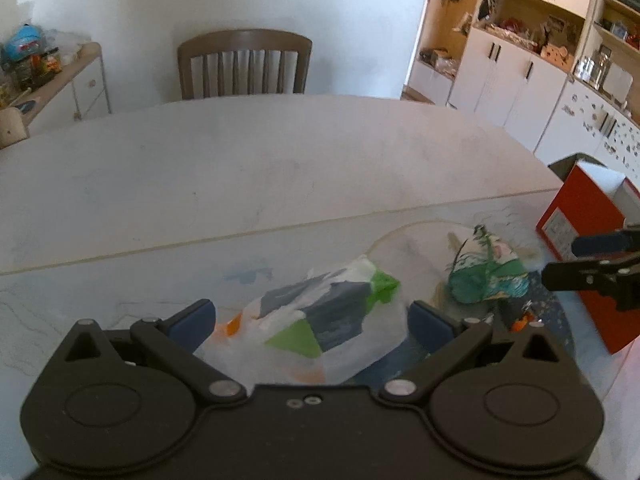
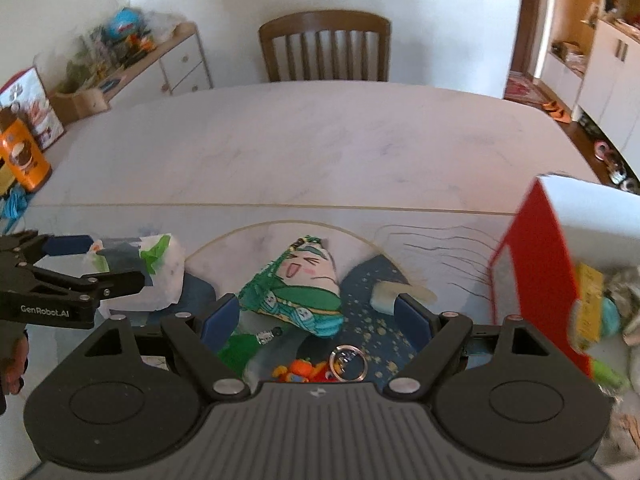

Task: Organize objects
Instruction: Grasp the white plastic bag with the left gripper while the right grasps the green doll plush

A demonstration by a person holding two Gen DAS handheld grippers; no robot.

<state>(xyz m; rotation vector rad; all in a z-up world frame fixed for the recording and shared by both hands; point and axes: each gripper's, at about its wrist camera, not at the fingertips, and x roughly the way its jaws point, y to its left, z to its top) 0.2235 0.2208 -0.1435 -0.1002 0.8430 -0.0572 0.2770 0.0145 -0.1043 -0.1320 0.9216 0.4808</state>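
In the left wrist view my left gripper (image 1: 310, 322) is open, and a clear-wrapped green and grey packet (image 1: 324, 316) lies between its blue fingers on the table. A green plush doll (image 1: 486, 276) lies to the right of the packet. My right gripper (image 2: 318, 320) is open too and straddles the plush doll (image 2: 308, 292), whose lower end sits between the pads. A metal key ring (image 2: 348, 358) and a small orange toy (image 2: 300, 370) lie just under that gripper. Seen from the right wrist, the left gripper (image 2: 114, 262) stands around the packet (image 2: 160, 268).
An open red box (image 2: 536, 272) stands at the right with several items inside. The objects rest on a blue patterned mat (image 2: 380, 320) on a white marble table (image 2: 304, 140). An orange can (image 2: 24, 156) is at the far left, and a wooden chair (image 2: 324, 46) behind the table.
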